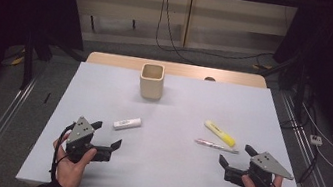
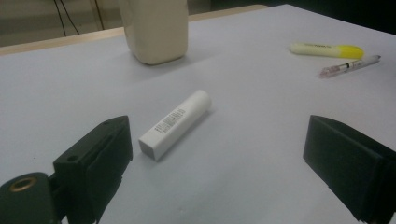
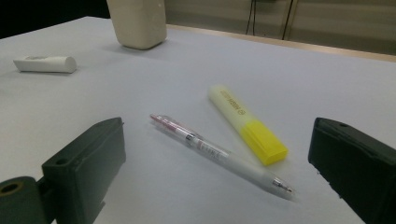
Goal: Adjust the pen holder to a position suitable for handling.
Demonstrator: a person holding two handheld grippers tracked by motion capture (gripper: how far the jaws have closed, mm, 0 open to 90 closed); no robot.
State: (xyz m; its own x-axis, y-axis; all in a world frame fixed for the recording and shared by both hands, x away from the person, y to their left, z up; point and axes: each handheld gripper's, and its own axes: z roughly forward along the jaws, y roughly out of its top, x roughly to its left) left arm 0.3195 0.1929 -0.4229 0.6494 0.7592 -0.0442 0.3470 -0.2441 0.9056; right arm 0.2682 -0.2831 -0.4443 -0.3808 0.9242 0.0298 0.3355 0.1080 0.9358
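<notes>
White tube [image 2: 175,123] lies flat on table [image 1: 162,169], just ahead of left gripper [image 1: 106,136], lined up for grab. Left jaws spread wide, nothing between pads. Pen [image 3: 219,155] and yellow marker [image 3: 246,122] lie side by side ahead of right gripper [image 1: 235,154]; jaws spread too, holding nothing. Cream cup [image 1: 151,80] stands upright at far side, likely where things go.

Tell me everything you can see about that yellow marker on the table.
The yellow highlighter is a chunky pen with a pale yellow barrel bearing small printed lettering and a brighter yellow cap, which is on. It looks like plastic. It lies flat on the white table, on the right side, slanted, just beyond the clear pen; the two lie close, and whether they touch is unclear. No claw touches it.
</notes>
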